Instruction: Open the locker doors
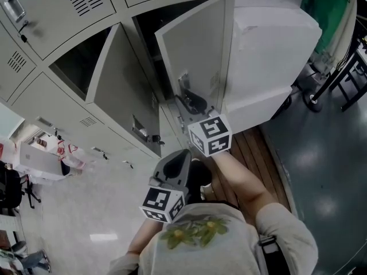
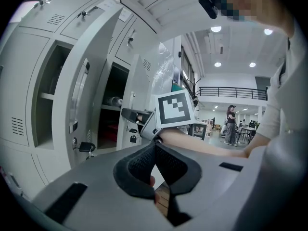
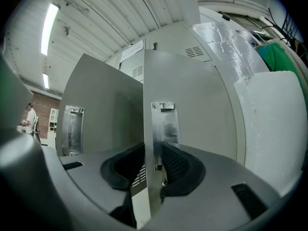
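While your right hand-held gripper (image 3: pixel 153 153) pinches the locker door (image 3: pixel 192 129), probably stiff yet light, at its free edge, your left hand-held gripper (image 2: pixel 154 146) hangs pressed together, empty.

My head camera looks steeply down on the lockers (image 1: pixel 51 16), upper left. Left gripper view faces my right gripper (image 2: pixel 127 114) nearby; right gripper view sits tight against the door (image 3: pixel 202 109), which all three share.
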`<state>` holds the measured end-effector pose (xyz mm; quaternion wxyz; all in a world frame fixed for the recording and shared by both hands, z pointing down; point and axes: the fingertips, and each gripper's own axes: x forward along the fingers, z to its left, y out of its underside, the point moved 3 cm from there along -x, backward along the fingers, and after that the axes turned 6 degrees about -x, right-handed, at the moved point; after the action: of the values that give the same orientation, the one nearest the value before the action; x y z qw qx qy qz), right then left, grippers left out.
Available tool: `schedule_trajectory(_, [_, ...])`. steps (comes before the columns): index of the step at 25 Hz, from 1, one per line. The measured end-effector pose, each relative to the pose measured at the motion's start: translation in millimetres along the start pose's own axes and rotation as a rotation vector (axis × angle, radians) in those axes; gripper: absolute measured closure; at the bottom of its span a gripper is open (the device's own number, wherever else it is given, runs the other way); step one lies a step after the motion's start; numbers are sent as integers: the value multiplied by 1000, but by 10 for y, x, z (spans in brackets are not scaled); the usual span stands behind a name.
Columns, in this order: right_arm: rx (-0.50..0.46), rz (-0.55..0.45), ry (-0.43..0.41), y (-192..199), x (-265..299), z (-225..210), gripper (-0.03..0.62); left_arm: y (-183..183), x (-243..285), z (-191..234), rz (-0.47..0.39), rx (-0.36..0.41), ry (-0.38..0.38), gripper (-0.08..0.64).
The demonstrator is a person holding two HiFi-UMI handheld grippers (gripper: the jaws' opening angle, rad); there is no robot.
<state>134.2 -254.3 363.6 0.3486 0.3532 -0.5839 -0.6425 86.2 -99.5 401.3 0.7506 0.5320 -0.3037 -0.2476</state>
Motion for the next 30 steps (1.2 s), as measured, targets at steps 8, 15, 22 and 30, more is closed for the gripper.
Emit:
schedule_trajectory(8, [1, -4, 22, -6, -147, -33, 473, 15, 38, -51, 7, 1, 19, 531])
schedule_trajectory(15, [-8, -11, 22, -10, -273, -67, 469, 23, 92, -99, 14, 4, 40, 531])
schedule_trajectory(22, [-11, -19, 17, -4, -428, -119, 466, 28, 175, -172, 26, 15, 74, 531])
schedule_trajectory(30, [-9, -6, 43, -1, -594, -181, 465, 29, 229, -247, 36, 25, 110, 531])
